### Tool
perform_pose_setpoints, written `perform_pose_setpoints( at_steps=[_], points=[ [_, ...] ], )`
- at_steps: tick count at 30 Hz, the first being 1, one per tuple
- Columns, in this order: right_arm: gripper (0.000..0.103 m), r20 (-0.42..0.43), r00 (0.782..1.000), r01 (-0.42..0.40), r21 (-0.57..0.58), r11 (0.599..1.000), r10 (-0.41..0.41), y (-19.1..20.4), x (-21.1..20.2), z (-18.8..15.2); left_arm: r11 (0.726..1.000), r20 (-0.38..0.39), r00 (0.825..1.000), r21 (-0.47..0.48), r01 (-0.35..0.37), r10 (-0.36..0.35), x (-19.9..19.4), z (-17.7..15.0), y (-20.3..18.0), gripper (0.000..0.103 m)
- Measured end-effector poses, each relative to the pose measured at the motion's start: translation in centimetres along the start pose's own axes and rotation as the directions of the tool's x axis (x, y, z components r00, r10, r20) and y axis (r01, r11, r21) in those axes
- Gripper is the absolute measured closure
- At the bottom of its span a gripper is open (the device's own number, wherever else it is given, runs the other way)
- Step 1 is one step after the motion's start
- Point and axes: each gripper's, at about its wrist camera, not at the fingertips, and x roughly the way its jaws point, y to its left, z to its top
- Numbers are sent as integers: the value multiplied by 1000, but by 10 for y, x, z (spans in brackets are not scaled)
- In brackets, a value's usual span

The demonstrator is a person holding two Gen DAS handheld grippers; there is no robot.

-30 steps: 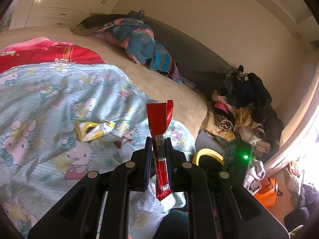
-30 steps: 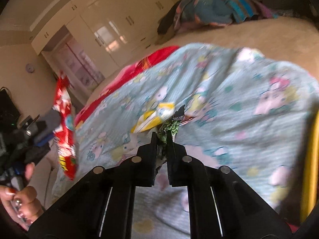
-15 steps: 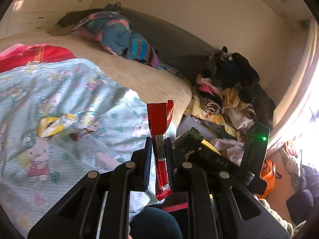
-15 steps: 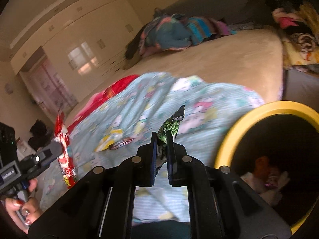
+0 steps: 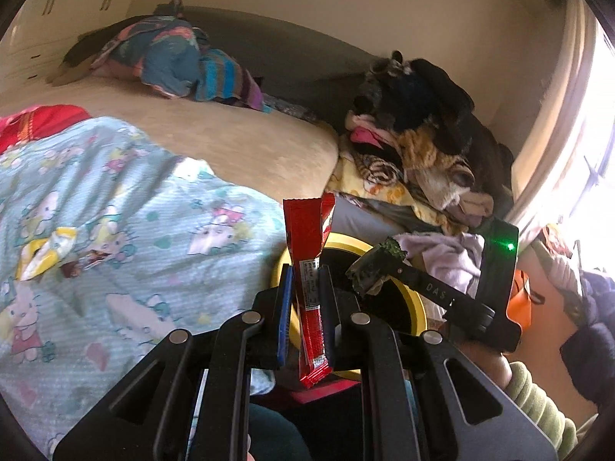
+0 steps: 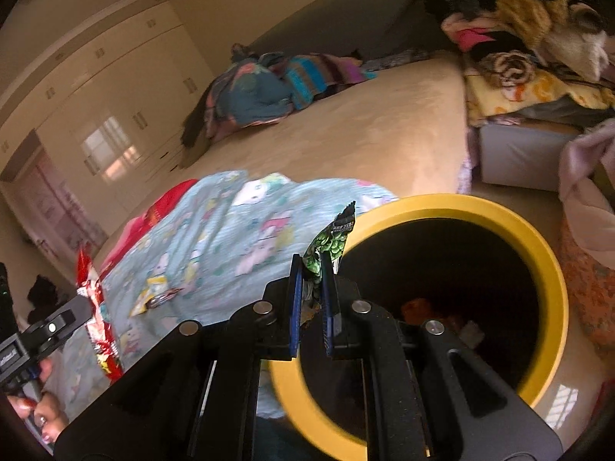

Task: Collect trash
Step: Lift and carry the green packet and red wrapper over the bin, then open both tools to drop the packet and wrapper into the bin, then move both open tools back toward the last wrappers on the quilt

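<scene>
You are at the drop step — your right gripper (image 6: 310, 269) pinches the green wrapper (image 6: 329, 244) at the yellow bin (image 6: 553, 280), your left gripper (image 5: 305, 288) clamps the red wrapper (image 5: 307, 242); next, open over it.

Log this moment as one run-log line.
left gripper: shut on red wrapper | right gripper: shut on green wrapper, at yellow bin rim | yellow wrapper: on blanket
</scene>
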Motion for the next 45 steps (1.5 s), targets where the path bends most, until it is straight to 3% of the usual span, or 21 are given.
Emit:
perform_pose_setpoints(
  at_steps=[11, 26, 32, 34, 36, 39, 45],
  points=[
    [95, -8, 998, 69, 77, 995, -68, -42, -3, -4, 997, -58, 998, 68, 31, -27, 36, -7, -33, 90],
    [95, -45, 995, 93, 145, 985, -87, -75, 4, -7, 993, -150, 988, 107, 53, -37, 96, -15, -56, 90],
    [86, -43, 996, 84, 174, 981, -78, -83, 3, -6, 993, -184, 981, 92, 77, -59, 125, -18, -56, 87],
    [75, -38, 996, 83, 179, 980, -78, -84, 2, -5, 994, -195, 979, 81, 70, -53, 134, -18, -55, 79],
    [68, -26, 996, 87, 190, 978, -84, -86, 0, -5, 996, -185, 982, 69, 52, -38, 136, -17, -51, 40],
    [58, -7, 994, 110, 191, 975, -111, -87, -3, -4, 998, -138, 990, 30, 46, -41, 127, -15, -43, 6],
    [44, 36, 989, 138, 138, 981, -144, -71, -7, -1, 999, -67, 996, 9, -50, 50, 101, -17, -23, 6]
  ],
)
